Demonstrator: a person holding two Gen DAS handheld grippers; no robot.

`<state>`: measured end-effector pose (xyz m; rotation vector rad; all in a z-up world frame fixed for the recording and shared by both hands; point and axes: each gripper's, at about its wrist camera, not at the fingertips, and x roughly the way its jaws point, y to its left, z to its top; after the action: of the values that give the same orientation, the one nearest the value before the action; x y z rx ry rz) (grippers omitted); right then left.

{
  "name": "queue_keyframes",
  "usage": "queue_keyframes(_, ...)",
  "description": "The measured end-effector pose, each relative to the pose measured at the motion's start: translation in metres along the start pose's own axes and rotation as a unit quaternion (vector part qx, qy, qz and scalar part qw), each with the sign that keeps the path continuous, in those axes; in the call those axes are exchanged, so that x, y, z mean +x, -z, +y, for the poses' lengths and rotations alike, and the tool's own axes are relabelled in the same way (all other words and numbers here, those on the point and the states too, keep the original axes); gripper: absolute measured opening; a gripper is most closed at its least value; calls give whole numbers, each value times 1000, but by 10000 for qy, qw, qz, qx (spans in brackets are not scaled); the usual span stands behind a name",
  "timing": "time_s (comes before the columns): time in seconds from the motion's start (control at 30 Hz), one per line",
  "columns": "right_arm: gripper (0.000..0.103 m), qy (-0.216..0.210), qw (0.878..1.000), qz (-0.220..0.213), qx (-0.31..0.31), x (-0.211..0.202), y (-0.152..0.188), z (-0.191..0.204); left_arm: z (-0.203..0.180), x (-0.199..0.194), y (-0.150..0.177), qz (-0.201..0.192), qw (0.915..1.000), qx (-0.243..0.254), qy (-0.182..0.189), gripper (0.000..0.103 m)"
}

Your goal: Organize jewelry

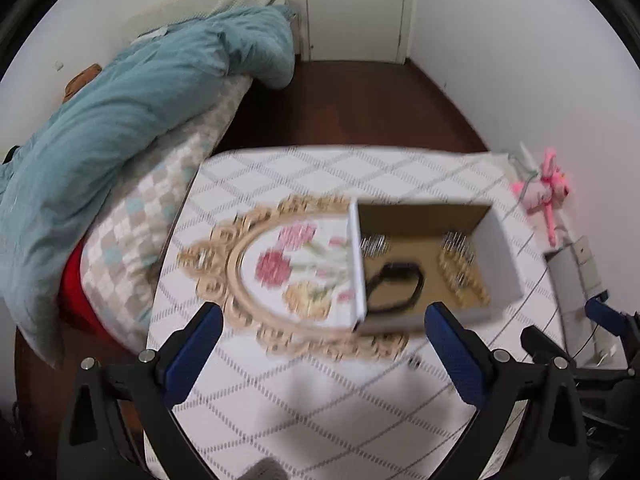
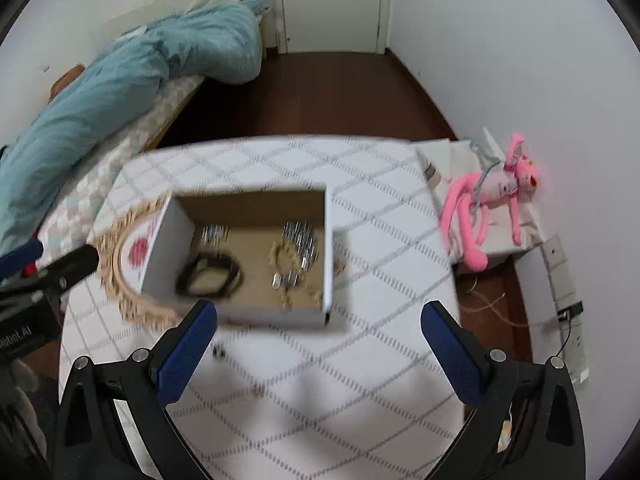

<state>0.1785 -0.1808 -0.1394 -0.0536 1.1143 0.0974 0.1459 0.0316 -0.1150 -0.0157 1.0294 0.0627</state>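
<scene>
Both views were blurred by motion. A counter [image 2: 360, 380] covered in a white cloth with a grey diamond pattern filled the lower half of each picture. On it sat an open cardboard box [image 2: 180, 236] with white outer walls and a brown inside. The jewelry lay in the box: a black looped band [image 2: 210, 274] near the left wall, a silvery cluster [image 2: 214, 234] just behind it, and a mixed gold and silver heap [image 2: 296, 256] toward the right wall. The individual pieces were too blurred to tell apart.

The box's left end rested over an oval tray [image 1: 248, 264] with an ornate cream-gold scrolled rim and a painted pink flower design. A small dark item [image 2: 219, 352] lay loose on the cloth in front of the box, too small to identify.

The left tool [image 1: 324, 350] hovered above the counter in front of the tray and box, its blue-padded fingers [image 1: 192, 356] spread wide with nothing between them. The right tool [image 2: 320, 344] hovered in front of the box, likewise spread wide and holding nothing.

To the left stood a bed [image 1: 132, 240] with a checked sheet and a rumpled teal duvet [image 1: 120, 120]. To the right of the counter, a pink plush toy [image 2: 496, 200] lay on a low white surface. Dark wooden floor [image 2: 320, 92] led back to a white door [image 2: 332, 4].
</scene>
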Motion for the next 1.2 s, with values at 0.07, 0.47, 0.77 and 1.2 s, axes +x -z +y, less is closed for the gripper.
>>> queue_keyframes(0.07, 103, -133, 9998, 173, 18, 13, 20, 4, 1, 9, 19, 146, 9998, 44, -121, 103)
queue_keyframes(0.47, 64, -393, 9982, 347, -298, 74, 94, 41, 26, 64, 101, 990, 9922, -29, -754, 103)
queue_keyframes(0.77, 13, -380, 9984, 108, -414, 73, 97, 47, 22, 64, 99, 905, 9933, 24, -719, 103)
queue_keyframes(1.2, 7, -780, 9941, -151, 745, 39, 75, -30, -52, 85, 73, 848, 9959, 289, 134, 102)
